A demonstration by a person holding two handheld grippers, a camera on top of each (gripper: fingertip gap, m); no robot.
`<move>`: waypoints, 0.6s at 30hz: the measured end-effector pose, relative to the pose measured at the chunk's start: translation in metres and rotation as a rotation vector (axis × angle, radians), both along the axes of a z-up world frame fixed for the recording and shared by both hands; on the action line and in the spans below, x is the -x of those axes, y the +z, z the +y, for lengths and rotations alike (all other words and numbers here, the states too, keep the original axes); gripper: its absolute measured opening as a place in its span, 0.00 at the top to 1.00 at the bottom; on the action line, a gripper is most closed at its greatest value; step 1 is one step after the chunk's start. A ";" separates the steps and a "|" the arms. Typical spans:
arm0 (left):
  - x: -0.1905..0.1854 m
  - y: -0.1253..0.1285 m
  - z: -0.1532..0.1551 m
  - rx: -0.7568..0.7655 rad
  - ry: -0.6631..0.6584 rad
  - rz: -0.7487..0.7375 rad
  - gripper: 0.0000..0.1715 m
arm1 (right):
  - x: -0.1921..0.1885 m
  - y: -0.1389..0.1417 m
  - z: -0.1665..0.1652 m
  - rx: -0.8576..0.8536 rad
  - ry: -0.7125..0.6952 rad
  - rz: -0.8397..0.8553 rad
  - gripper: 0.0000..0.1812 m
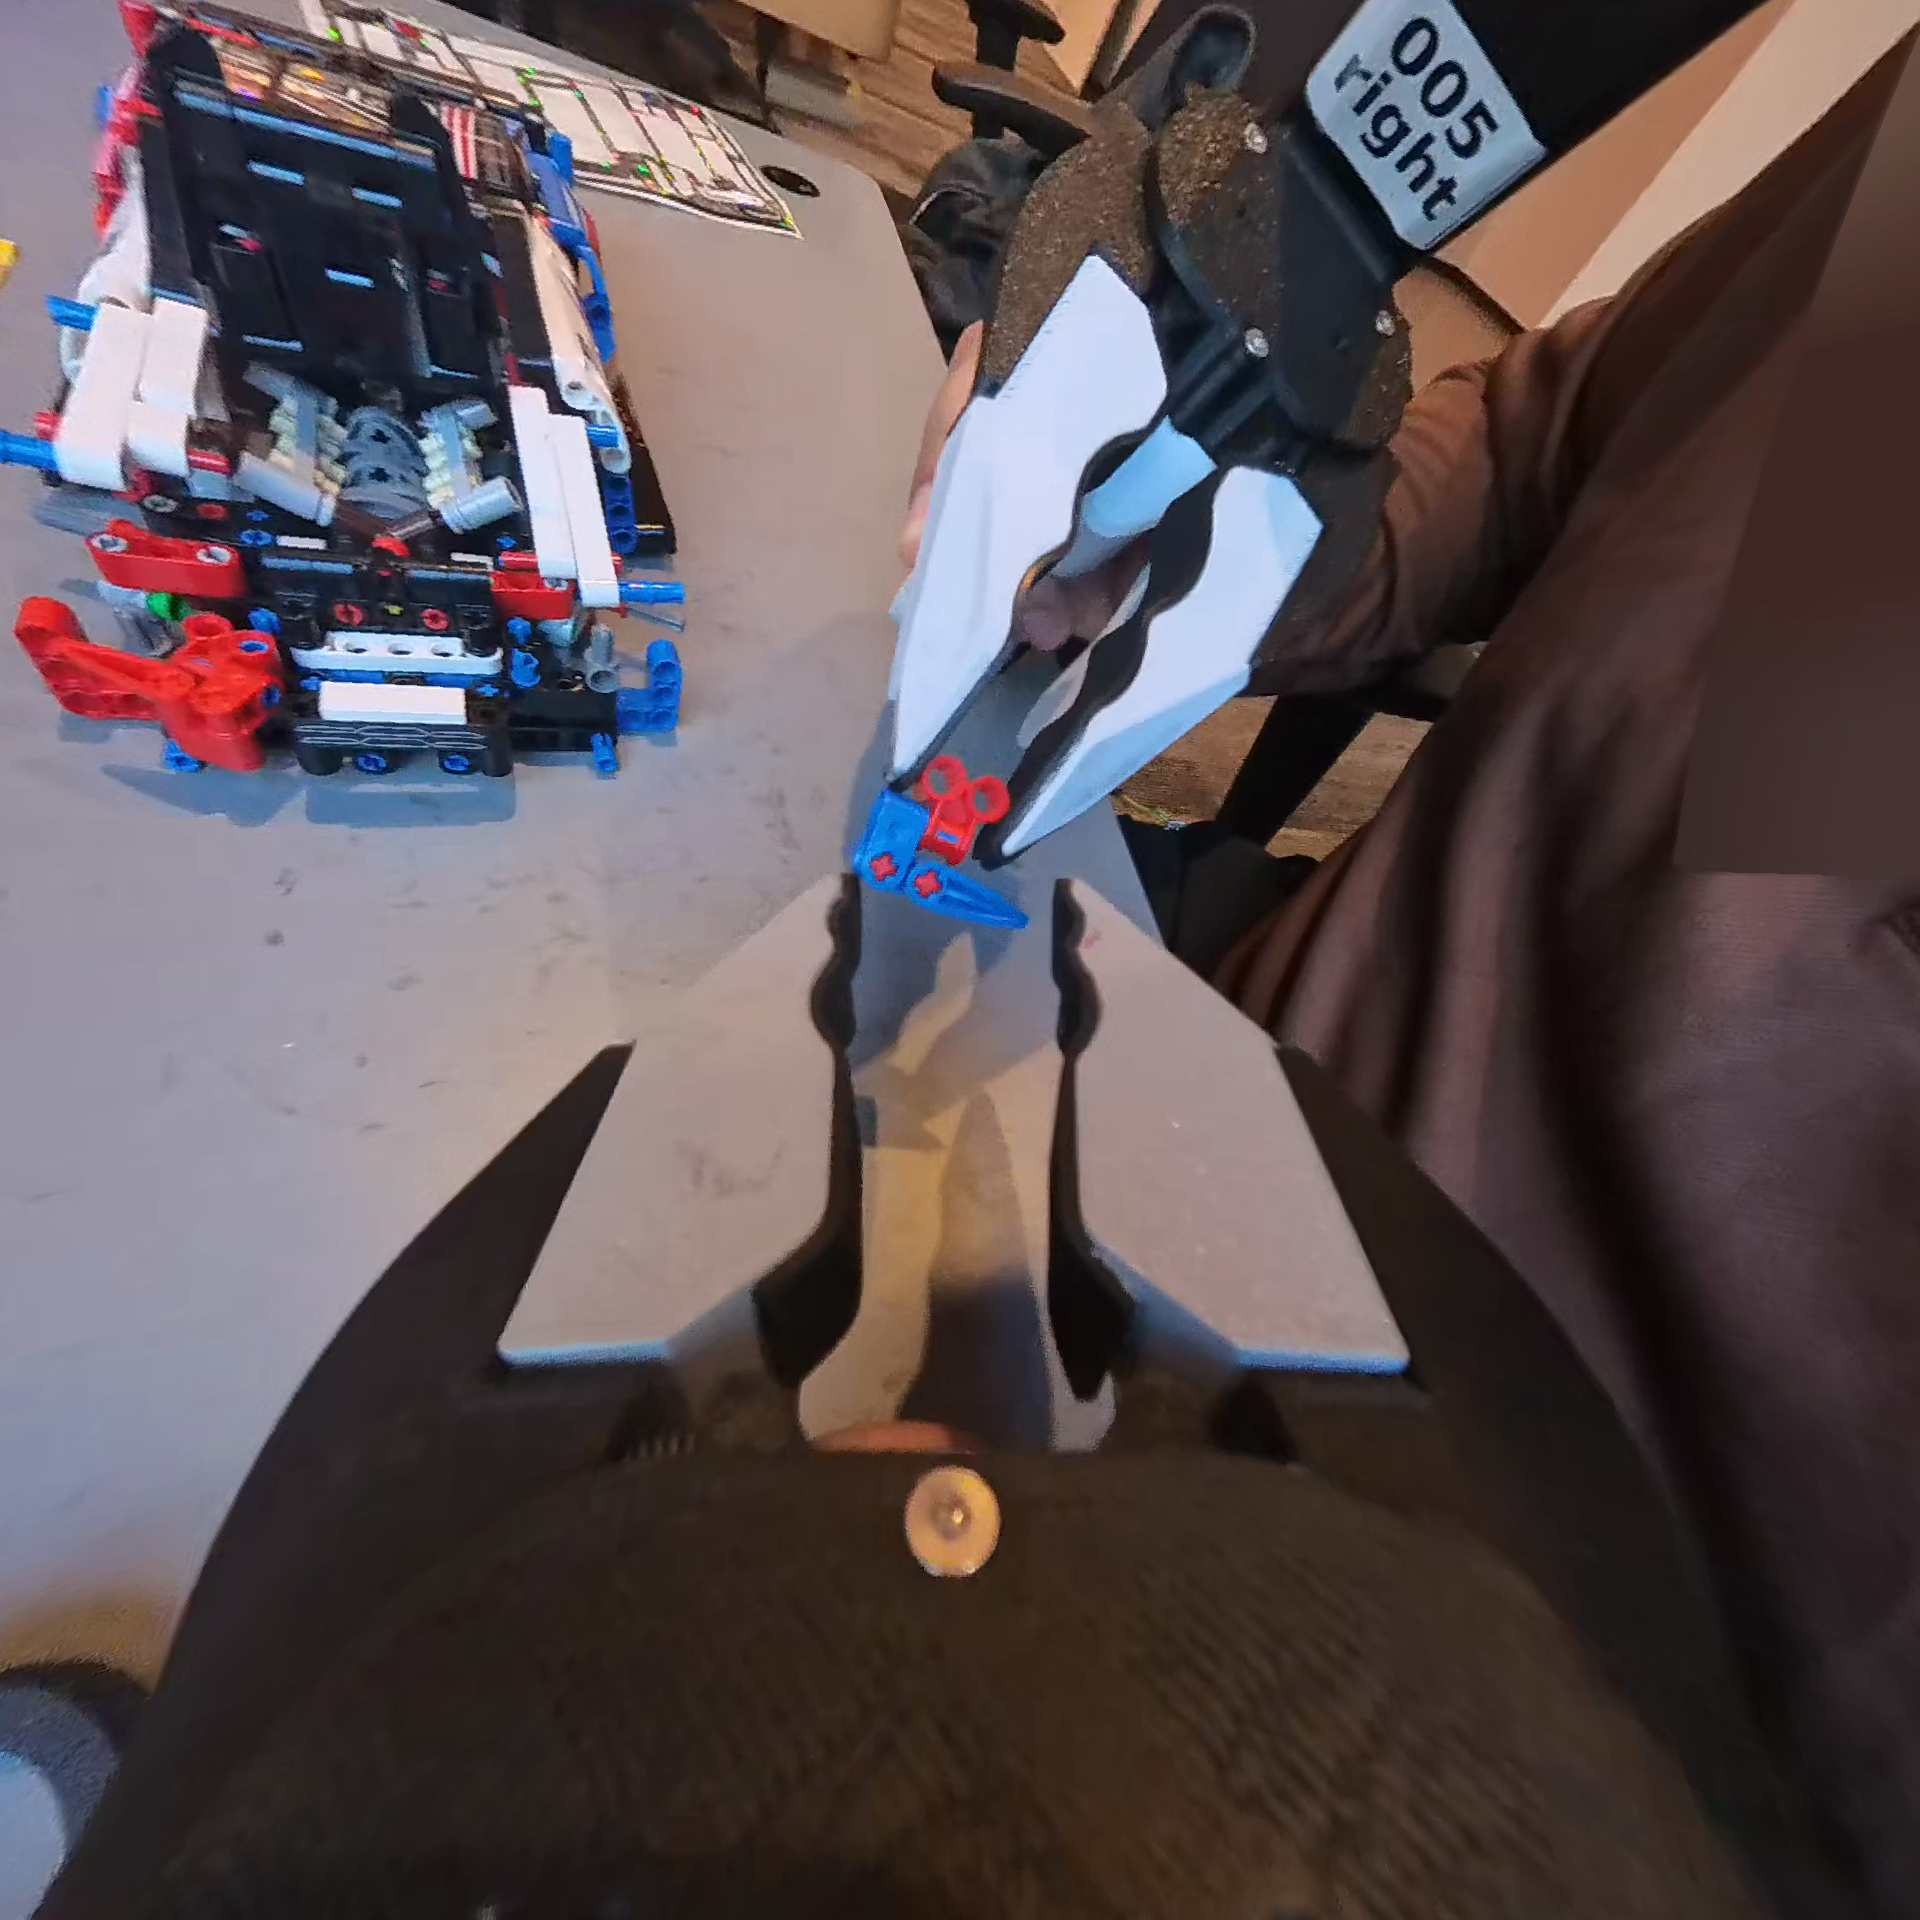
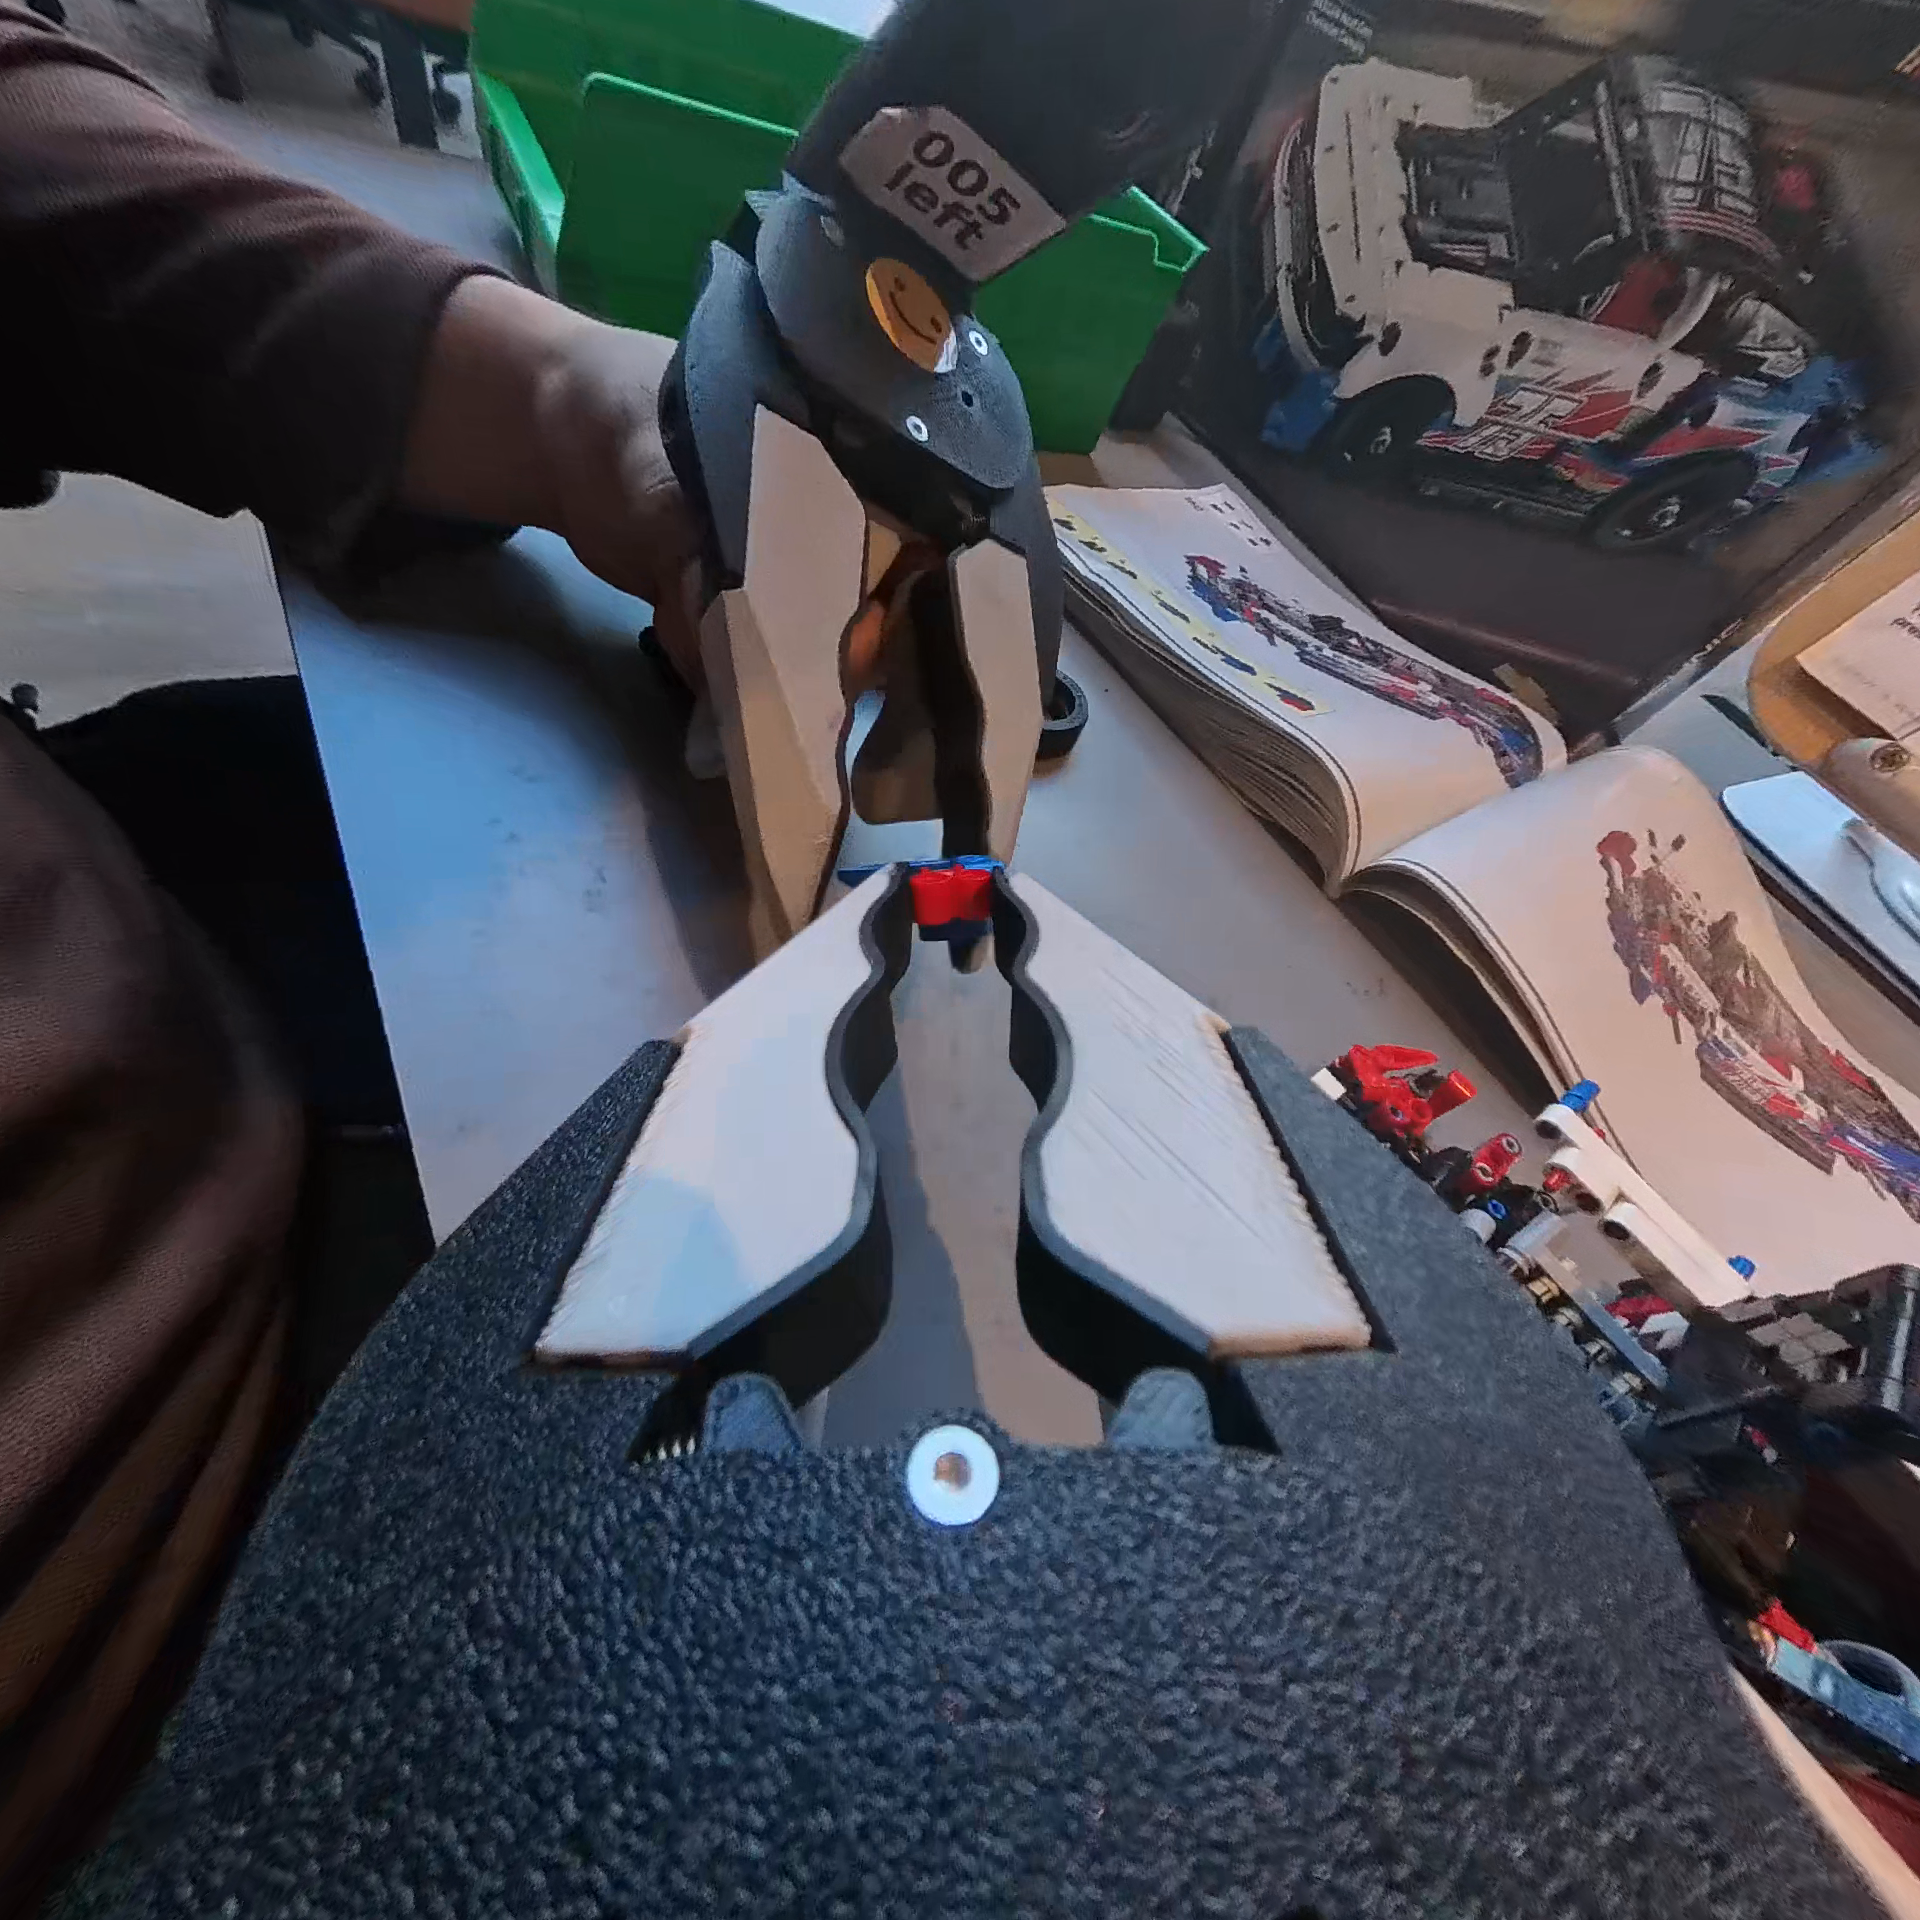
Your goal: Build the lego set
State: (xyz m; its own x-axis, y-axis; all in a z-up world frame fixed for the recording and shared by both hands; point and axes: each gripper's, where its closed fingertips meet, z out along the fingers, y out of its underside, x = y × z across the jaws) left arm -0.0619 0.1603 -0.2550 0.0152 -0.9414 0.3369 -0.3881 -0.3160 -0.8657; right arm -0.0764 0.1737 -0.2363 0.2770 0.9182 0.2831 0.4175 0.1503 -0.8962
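Note:
My right gripper is shut on a small red connector joined to a blue piece. It holds them above the grey table's near edge. In the left wrist view the right gripper comes down from the upper right with the red connector at its tips, and the blue piece hangs just below. My left gripper is open, its tips just short of the blue piece. In the right wrist view the left gripper points down at the piece. The part-built car model stands at the far left.
An open instruction booklet and the set's box lie beyond the grippers, with green bins behind. A black ring sits by the booklet. The model also shows at lower right. A printed sheet lies behind the model. The table edge is close.

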 end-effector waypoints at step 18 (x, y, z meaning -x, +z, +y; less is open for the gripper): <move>0.001 -0.015 -0.003 -0.231 -0.019 0.109 0.84 | 0.003 -0.008 -0.008 0.179 0.082 0.046 0.92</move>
State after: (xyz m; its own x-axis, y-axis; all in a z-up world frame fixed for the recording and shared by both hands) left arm -0.0631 0.1572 -0.2701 0.0209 -0.9937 0.1105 -0.4871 -0.1067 -0.8668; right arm -0.0795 0.1654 -0.2443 0.2078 0.9729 0.1019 0.3684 0.0186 -0.9295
